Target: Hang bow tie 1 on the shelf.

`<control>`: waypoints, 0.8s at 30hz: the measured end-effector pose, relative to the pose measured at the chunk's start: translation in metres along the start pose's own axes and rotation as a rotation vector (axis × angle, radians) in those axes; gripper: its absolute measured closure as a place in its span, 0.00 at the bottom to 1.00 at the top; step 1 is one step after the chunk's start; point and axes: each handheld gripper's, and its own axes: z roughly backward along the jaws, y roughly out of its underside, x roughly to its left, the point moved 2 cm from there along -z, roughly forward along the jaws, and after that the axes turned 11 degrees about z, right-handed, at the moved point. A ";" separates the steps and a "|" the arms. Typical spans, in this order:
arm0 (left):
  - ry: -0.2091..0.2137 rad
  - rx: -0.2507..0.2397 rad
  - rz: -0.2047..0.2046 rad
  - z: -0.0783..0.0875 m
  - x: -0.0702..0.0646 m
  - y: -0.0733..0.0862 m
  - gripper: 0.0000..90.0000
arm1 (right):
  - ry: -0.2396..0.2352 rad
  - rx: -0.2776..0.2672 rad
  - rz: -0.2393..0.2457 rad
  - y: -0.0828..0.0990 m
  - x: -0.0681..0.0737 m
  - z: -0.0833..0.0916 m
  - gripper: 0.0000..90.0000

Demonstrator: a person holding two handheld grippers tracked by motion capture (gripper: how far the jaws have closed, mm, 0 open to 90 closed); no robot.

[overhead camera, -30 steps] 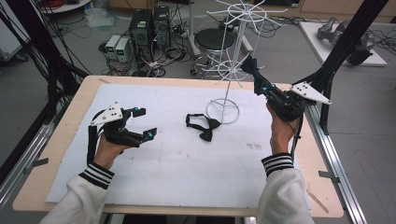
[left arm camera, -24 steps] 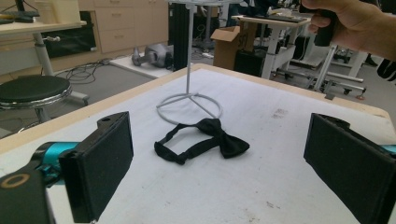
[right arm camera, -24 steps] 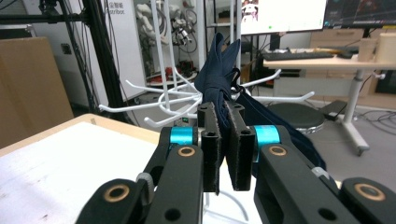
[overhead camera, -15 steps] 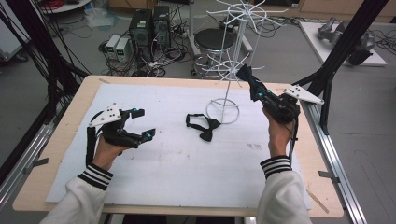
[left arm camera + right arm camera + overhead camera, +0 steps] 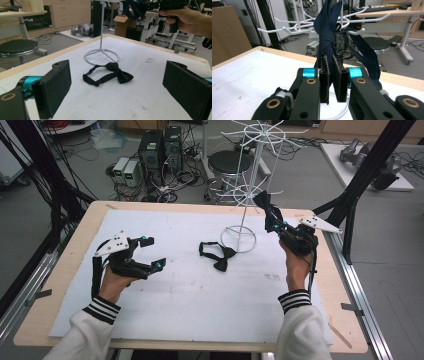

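Note:
My right gripper (image 5: 271, 219) is shut on a navy bow tie (image 5: 263, 202), held up at the lower hooks of the white wire rack (image 5: 248, 195). In the right gripper view the pads (image 5: 340, 75) pinch the navy bow tie (image 5: 327, 27) just in front of the rack's hooks (image 5: 294, 28), and its strap hangs to the right. A black bow tie (image 5: 218, 256) lies flat on the white mat beside the rack's ring base (image 5: 238, 239). My left gripper (image 5: 154, 253) rests open on the mat to the left, pointing at the black bow tie (image 5: 112, 68).
The white mat (image 5: 165, 315) covers most of the wooden table (image 5: 60, 285). Black frame posts (image 5: 360, 185) rise at the right rear and the left rear. A metal rail (image 5: 357, 295) runs along the right edge. A stool (image 5: 235, 162) and computers (image 5: 160, 147) stand behind the table.
My right gripper has shifted a little to the left, closer to the rack's hooks, with the navy bow tie still in it. The left gripper and the black bow tie have not moved.

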 end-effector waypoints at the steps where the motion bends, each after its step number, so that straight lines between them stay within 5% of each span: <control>1: -0.001 0.002 -0.002 0.000 0.000 0.000 0.10 | 0.001 0.000 0.003 0.000 0.000 -0.001 0.94; 17: -0.007 -0.004 -0.002 0.003 0.001 0.000 0.10 | 0.001 0.072 0.013 0.005 0.000 -0.005 0.94; 24: -0.005 -0.006 0.001 0.003 0.001 0.001 0.10 | -0.013 0.093 0.025 0.007 0.001 -0.005 0.83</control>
